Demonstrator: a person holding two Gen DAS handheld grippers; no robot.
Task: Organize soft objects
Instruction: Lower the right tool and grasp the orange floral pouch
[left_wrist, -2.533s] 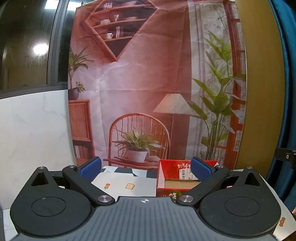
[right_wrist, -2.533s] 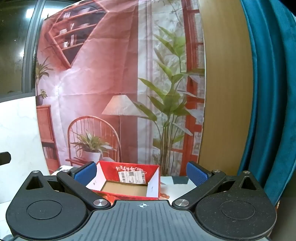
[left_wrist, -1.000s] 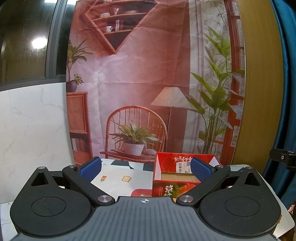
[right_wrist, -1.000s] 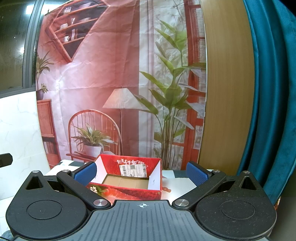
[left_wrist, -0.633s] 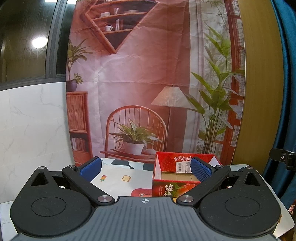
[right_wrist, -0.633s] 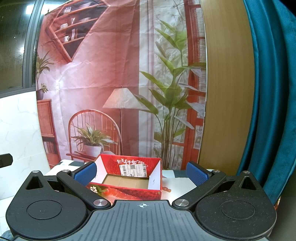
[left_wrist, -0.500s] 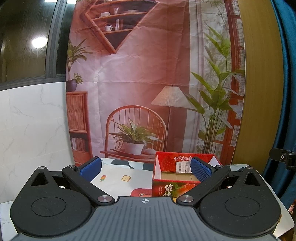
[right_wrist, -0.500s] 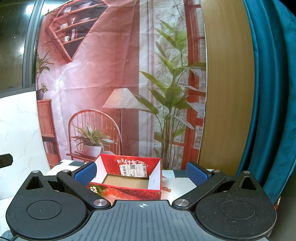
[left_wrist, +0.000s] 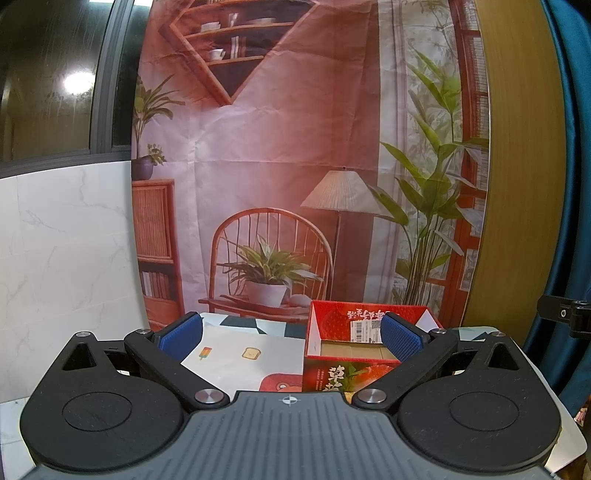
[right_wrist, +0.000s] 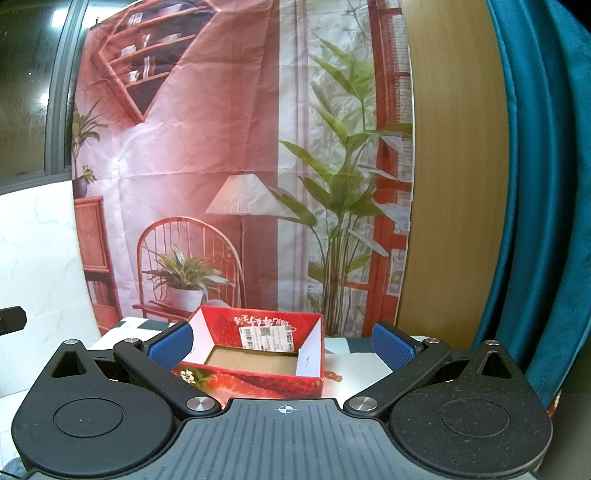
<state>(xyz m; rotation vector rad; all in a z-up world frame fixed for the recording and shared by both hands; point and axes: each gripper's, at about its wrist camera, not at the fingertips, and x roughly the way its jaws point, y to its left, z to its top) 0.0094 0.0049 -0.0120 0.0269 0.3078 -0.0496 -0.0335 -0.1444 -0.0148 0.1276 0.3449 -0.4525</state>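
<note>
An open red cardboard box (left_wrist: 334, 373) with strawberry print stands on the table, empty inside; it also shows in the right wrist view (right_wrist: 255, 380). My left gripper (left_wrist: 290, 334) is open and empty, held level above the table with the box ahead to the right. My right gripper (right_wrist: 282, 343) is open and empty, with the box straight ahead between its blue pads (right_wrist: 388, 345). No soft object shows in either view.
A white mat (left_wrist: 240, 358) with small food pictures covers the table. A printed room backdrop (left_wrist: 295, 166) hangs behind it. A marble wall (left_wrist: 62, 258) is at left, a wooden panel (right_wrist: 450, 184) and teal curtain (right_wrist: 543, 184) at right.
Since 2.5 s ago both grippers have risen or tilted slightly, showing more of the box front. In the last second nothing has moved.
</note>
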